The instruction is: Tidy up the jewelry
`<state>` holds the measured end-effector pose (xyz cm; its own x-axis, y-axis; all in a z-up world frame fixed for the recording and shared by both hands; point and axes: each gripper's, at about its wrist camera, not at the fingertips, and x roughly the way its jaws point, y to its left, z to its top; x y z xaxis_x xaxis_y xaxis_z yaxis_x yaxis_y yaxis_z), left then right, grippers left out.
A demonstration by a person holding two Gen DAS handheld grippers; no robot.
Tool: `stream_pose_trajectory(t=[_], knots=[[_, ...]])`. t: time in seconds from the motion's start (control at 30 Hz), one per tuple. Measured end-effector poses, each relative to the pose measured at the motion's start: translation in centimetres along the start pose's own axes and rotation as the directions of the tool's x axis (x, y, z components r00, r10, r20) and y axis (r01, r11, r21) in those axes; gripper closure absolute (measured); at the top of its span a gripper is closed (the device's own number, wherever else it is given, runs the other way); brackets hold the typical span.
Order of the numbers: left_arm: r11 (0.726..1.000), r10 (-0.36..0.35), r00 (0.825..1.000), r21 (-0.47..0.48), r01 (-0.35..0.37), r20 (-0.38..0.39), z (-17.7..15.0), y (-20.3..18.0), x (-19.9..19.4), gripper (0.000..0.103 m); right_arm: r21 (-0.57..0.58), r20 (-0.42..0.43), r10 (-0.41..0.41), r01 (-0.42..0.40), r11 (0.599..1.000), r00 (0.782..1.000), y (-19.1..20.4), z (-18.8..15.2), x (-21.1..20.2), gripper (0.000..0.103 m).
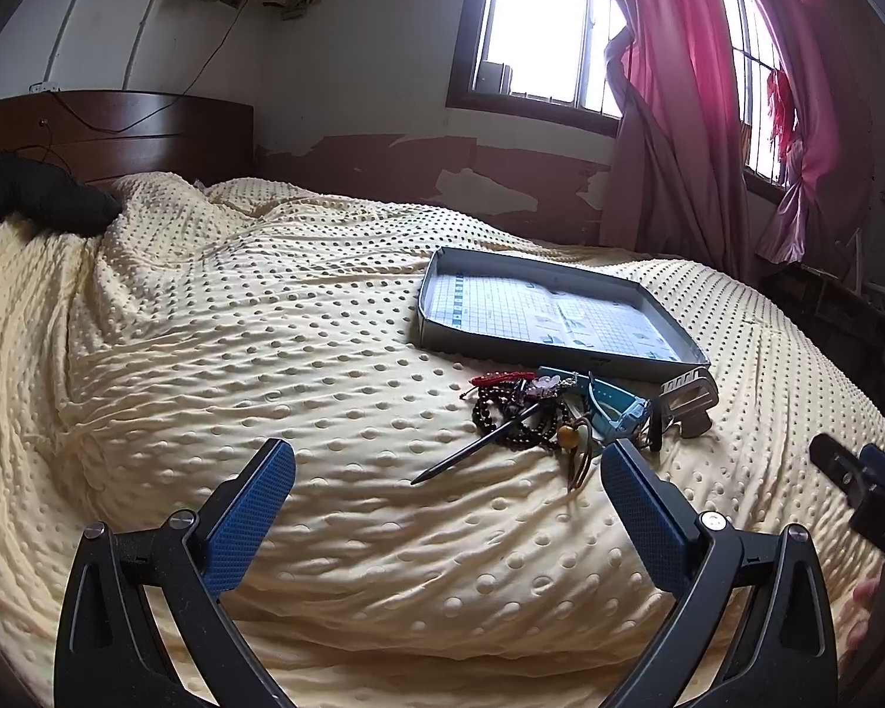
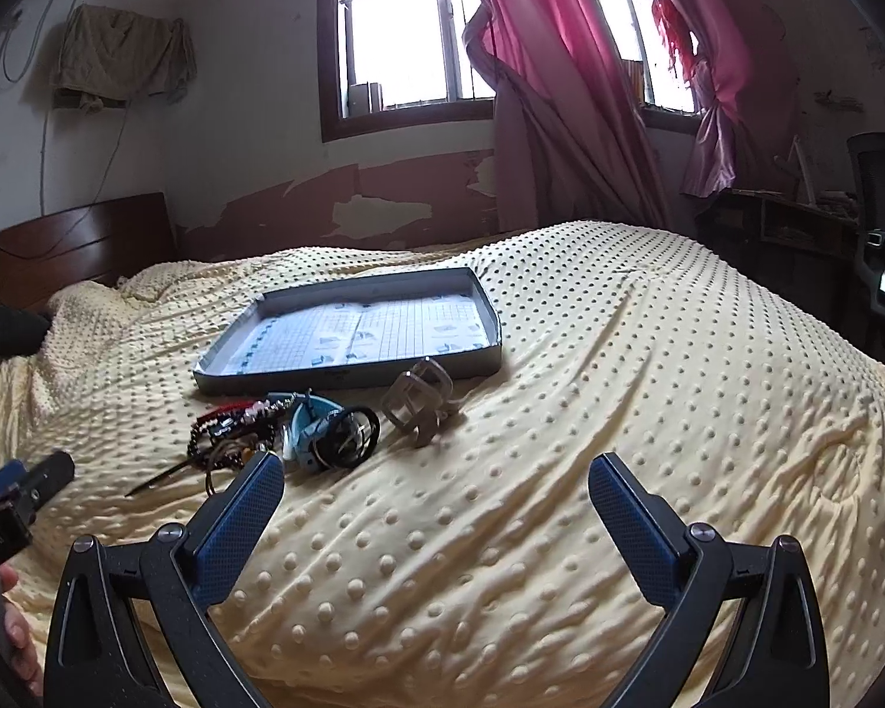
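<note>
Nearest the lenses, both grippers are hovering above the bedspread, a pale yellow fleece embossed with raised dots. Left gripper: jaws standing wide apart, holding nothing; black frame, blue cross-hatched pads. Right gripper: jaws likewise spread wide and empty, with the same blue textured pads. In the left wrist view the right gripper's black body is showing at the right edge, carrying partial white lettering, too cropped to read.

Just beyond the left gripper's tips, the jewelry pile is lying on the bedspread, directly in front of the tray. Contents as resolved:
- dark beaded bracelet, round glossy beads, coiled
- slim dark hair stick, pointed, lying diagonally and projecting from the pile toward the left gripper
- red cord piece
- teal strap, curved, a buckle-like end
- dark ring-shaped bangles, seen best in the right wrist view
- amber round bead

Right of the pile, a beige claw hair clip is sitting just in front of the tray's near wall.

Behind the pile, the tray is resting flat: shallow, grey, rectangular, lined with gridded paper bearing teal marks; print unreadable.

Farthest from the tray, pink curtains are hanging at a barred window, above a wall with peeling paint.
</note>
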<state>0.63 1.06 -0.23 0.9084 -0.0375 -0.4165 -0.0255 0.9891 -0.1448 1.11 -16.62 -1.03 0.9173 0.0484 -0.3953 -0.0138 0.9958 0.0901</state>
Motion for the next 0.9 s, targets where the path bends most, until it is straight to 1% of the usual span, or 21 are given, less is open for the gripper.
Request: stream_pose_trajectory(t=[0.07,0.13,0.17,0.23,0.27,0.3,0.33,0.37,0.4,0.43,0.47,0.5,0.53,0.57,0.6,0.63,0.67,0.73,0.8,0.87,0.9], knots=[[1.000,-0.021,1.000,-0.010,0.021,-0.016,0.2,0.2,0.3,0.001,-0.030,-0.027,0.016,-0.017,0.999,1.000,-0.7,1.0,0.4,0.000],[0.998,-0.058,0.997,-0.021,0.057,-0.045,0.5,0.3,0.8,0.002,-0.036,-0.071,0.070,-0.072,0.997,0.995,-1.4,1.9,1.3,0.000],[0.997,-0.074,0.996,-0.023,0.073,-0.056,0.6,0.4,1.0,0.002,-0.041,-0.099,0.083,-0.088,0.995,0.992,-1.6,2.2,1.9,0.000],[0.991,-0.131,0.988,-0.009,0.131,-0.087,0.8,0.0,1.7,0.002,-0.045,-0.144,0.107,-0.114,0.992,0.984,-1.9,2.5,3.0,0.000],[0.984,-0.173,0.978,0.009,0.175,-0.114,1.0,-0.2,2.1,0.002,-0.044,-0.167,0.131,-0.140,0.989,0.977,-2.0,2.5,3.6,0.000],[0.978,-0.202,0.970,0.029,0.208,-0.133,1.2,-0.5,2.5,0.002,-0.046,-0.191,0.160,-0.172,0.984,0.968,-2.0,2.6,4.4,0.004],[0.971,-0.222,0.964,0.058,0.233,-0.143,1.3,-0.9,2.7,0.002,-0.051,-0.216,0.182,-0.197,0.979,0.959,-2.0,2.6,5.2,0.016],[0.963,-0.239,0.959,0.090,0.254,-0.151,1.4,-1.3,3.0,0.003,-0.057,-0.245,0.194,-0.214,0.975,0.950,-2.0,2.6,6.1,0.022],[0.957,-0.250,0.955,0.111,0.269,-0.159,1.4,-1.6,3.3,0.004,-0.059,-0.268,0.206,-0.230,0.971,0.941,-2.0,2.5,6.9,0.032],[0.950,-0.263,0.950,0.127,0.286,-0.170,1.4,-1.9,3.8,0.009,-0.059,-0.287,0.218,-0.244,0.968,0.933,-2.0,2.5,7.6,0.038],[0.941,-0.279,0.942,0.142,0.307,-0.188,1.4,-2.2,4.3,0.011,-0.056,-0.301,0.230,-0.258,0.965,0.925,-2.1,2.4,8.4,0.040],[0.934,-0.288,0.935,0.157,0.322,-0.206,1.3,-2.6,4.9,0.013,-0.055,-0.307,0.241,-0.270,0.961,0.921,-2.2,2.4,8.9,0.045],[0.928,-0.292,0.929,0.170,0.333,-0.225,1.2,-3.0,5.5,0.018,-0.060,-0.313,0.249,-0.280,0.958,0.917,-2.1,2.4,9.4,0.051],[0.922,-0.296,0.924,0.179,0.342,-0.242,1.0,-3.3,6.1,0.026,-0.068,-0.319,0.254,-0.290,0.955,0.913,-2.0,2.4,9.9,0.053],[0.917,-0.300,0.918,0.187,0.352,-0.258,0.9,-3.6,6.6,0.030,-0.075,-0.326,0.258,-0.297,0.952,0.910,-1.9,2.3,10.3,0.055],[0.915,-0.299,0.915,0.193,0.356,-0.271,0.8,-3.9,7.1,0.038,-0.076,-0.330,0.265,-0.305,0.949,0.906,-1.8,2.3,10.8,0.056],[0.913,-0.299,0.912,0.193,0.359,-0.282,0.6,-3.9,7.5,0.043,-0.073,-0.336,0.268,-0.309,0.948,0.903,-1.7,2.2,11.3,0.057],[0.911,-0.308,0.903,0.179,0.371,-0.300,0.5,-4.1,8.4,0.048,-0.085,-0.343,0.250,-0.295,0.952,0.905,-1.6,2.2,12.1,0.061],[0.909,-0.320,0.894,0.165,0.383,-0.314,0.5,-4.4,9.2,0.055,-0.108,-0.343,0.224,-0.276,0.955,0.912,-1.5,2.3,13.0,0.061],[0.910,-0.311,0.893,0.170,0.379,-0.325,0.4,-4.7,9.8,0.072,-0.147,-0.337,0.186,-0.246,0.958,0.923,-1.4,2.3,13.9,0.061],[0.910,-0.309,0.892,0.170,0.379,-0.331,0.4,-4.8,10.2,0.075,-0.159,-0.334,0.180,-0.244,0.957,0.925,-1.4,2.4,14.4,0.061]])
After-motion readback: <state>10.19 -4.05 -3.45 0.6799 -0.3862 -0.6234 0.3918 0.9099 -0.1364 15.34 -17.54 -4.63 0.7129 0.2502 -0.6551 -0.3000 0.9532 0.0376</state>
